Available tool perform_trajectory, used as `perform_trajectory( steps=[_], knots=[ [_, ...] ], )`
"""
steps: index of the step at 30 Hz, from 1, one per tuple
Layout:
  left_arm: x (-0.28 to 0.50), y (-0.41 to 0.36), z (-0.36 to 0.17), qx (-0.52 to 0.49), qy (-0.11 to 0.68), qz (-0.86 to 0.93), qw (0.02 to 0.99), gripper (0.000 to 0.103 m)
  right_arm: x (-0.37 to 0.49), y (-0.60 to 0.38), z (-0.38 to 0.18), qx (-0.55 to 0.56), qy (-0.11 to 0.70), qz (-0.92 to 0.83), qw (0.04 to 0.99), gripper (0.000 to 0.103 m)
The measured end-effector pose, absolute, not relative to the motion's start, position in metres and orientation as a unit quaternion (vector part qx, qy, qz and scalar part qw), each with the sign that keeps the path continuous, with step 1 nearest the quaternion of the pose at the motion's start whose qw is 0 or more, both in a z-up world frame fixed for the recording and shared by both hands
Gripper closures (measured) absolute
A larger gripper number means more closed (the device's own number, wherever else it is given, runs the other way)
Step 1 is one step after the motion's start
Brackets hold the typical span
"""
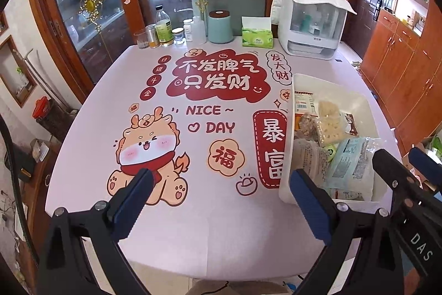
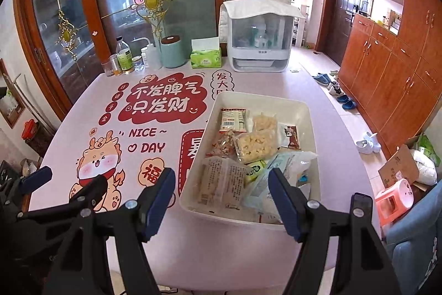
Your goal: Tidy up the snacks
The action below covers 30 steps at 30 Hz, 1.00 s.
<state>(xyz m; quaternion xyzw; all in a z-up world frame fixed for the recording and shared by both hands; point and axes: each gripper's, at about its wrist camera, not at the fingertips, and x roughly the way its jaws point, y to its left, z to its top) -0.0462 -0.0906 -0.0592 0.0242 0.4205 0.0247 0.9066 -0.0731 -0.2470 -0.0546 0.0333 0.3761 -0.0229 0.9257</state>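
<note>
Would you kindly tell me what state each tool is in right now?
Left tool: open, holding nothing.
Right tool: open, holding nothing, in front of the white bin of snacks.

Both wrist views angle down, side by side; share table (image 1: 221,226), bin (image 2: 276,98).

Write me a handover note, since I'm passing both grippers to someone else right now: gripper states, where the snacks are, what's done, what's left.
Left gripper: open, empty, over the printed tablecloth, left of the bin.
Right gripper: open, empty, above the near end of the white bin.
Snacks: all visible packets lie in the bin, including a clear pack of pale puffed pieces, a frosted white packet and a light-blue packet.
Done: no snack lies loose on the table.
Left: the packets lie jumbled and overlapping; tidy them if needed. The near corner of the bin is hidden.
</note>
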Motion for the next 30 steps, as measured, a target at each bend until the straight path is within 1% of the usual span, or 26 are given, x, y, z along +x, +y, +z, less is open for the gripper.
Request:
perform_trajectory(
  steps=[11, 30],
  knots=[
    [-0.051, -0.08, -0.061, 0.024, 0.424, 0.037, 0.905, 0.004, -0.077, -0.233, -0.055, 0.021, 0.376, -0.013, 0.926, 0.033],
    [-0.054, -0.083, -0.063, 0.026, 0.431, 0.029, 0.902, 0.004, -0.083, -0.235, -0.058, 0.023, 0.379, -0.015, 0.925, 0.033]
  ],
)
